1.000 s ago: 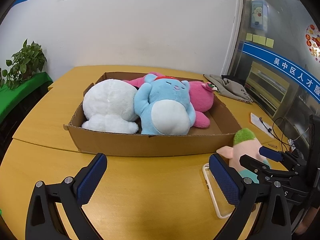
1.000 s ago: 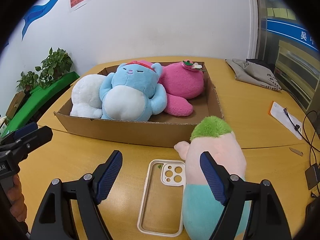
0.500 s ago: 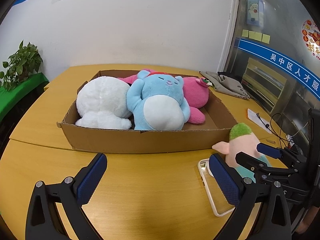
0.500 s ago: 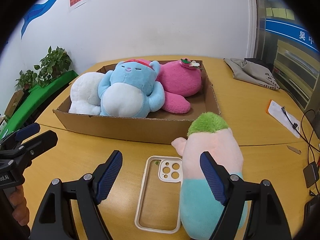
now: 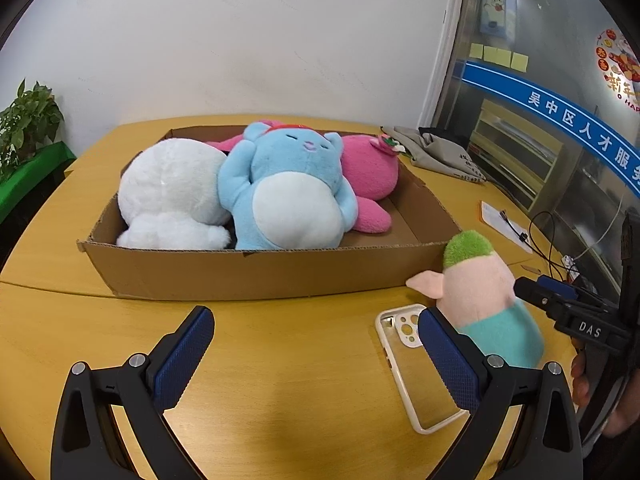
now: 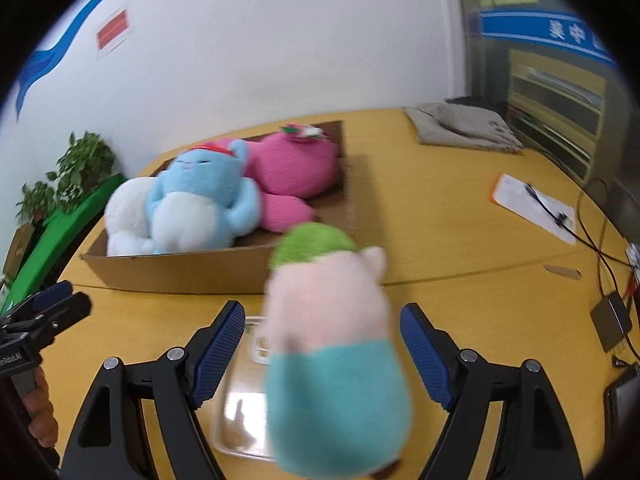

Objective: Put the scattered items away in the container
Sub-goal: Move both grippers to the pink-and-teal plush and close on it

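Note:
A cardboard box (image 5: 256, 272) (image 6: 188, 270) on the yellow table holds a white plush (image 5: 172, 192), a blue plush (image 5: 288, 192) (image 6: 200, 204) and a pink plush (image 5: 368, 168) (image 6: 296, 168). A pink plush with green top and teal bottom (image 5: 484, 296) (image 6: 332, 340) stands in front of the box's right corner. My right gripper (image 6: 322, 352) is open, its fingers on either side of this plush, apart from it. A clear phone case (image 5: 420, 364) (image 6: 240, 396) lies beside the plush. My left gripper (image 5: 316, 356) is open and empty above the table.
A grey cloth bag (image 5: 436, 152) (image 6: 460, 124) lies at the back right. A paper with a pen (image 6: 536, 208) and cables (image 6: 600, 248) lie at the right. A potted plant (image 5: 24, 120) stands at the left.
My right gripper has swung right, so the green-topped plush now sits between its fingers instead of by the right finger. The left gripper view has shifted slightly; the box looks closer.

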`<action>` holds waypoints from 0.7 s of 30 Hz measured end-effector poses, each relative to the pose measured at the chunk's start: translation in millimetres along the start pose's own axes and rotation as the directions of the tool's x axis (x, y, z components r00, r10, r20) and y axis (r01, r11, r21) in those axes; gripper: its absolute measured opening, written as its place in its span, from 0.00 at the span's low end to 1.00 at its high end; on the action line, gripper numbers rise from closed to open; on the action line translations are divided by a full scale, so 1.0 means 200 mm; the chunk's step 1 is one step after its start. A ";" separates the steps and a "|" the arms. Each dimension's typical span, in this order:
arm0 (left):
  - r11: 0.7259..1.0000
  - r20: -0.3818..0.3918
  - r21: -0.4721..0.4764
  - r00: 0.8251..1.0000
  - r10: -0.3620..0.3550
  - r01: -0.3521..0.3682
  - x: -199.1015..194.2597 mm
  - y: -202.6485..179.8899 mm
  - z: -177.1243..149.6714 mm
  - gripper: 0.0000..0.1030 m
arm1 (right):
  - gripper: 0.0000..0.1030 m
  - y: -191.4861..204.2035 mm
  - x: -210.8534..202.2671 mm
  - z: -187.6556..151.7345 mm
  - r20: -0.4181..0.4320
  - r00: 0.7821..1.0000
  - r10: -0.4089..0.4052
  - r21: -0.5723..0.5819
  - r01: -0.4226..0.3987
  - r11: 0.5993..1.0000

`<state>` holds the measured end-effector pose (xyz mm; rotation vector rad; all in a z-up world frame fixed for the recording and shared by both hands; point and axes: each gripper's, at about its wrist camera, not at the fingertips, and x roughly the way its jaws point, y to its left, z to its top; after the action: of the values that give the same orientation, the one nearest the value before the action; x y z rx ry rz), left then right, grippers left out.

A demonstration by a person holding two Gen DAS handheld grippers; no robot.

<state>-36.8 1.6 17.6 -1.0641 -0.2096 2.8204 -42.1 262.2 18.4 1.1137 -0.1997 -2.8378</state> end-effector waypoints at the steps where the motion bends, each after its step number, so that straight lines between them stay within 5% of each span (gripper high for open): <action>1: 1.000 -0.008 0.003 1.000 -0.005 0.005 0.01 -0.01 -0.01 1.00 | 0.78 -0.06 0.01 -0.01 -0.014 1.000 -0.003 0.018 0.003 1.000; 7: 0.999 -0.039 -0.002 0.999 -0.037 0.037 0.08 -0.04 0.00 1.00 | 0.78 -0.23 0.10 -0.13 -0.089 0.986 0.138 0.125 -0.127 0.984; 14: 0.993 -0.069 0.051 0.992 -0.105 0.109 0.16 -0.15 0.07 1.00 | 0.78 -0.04 0.09 -0.22 -0.106 0.972 0.211 0.002 -0.212 0.977; 21: 0.959 -0.169 0.071 0.951 -0.261 0.275 0.43 -0.32 0.18 1.00 | 0.79 -0.12 0.04 -0.25 -0.079 0.971 0.226 0.018 -0.225 0.974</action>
<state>-120.9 75.6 0.6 -1.1366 -0.1881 2.4677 -14.3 280.7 -26.4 1.1254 -0.3127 -2.5905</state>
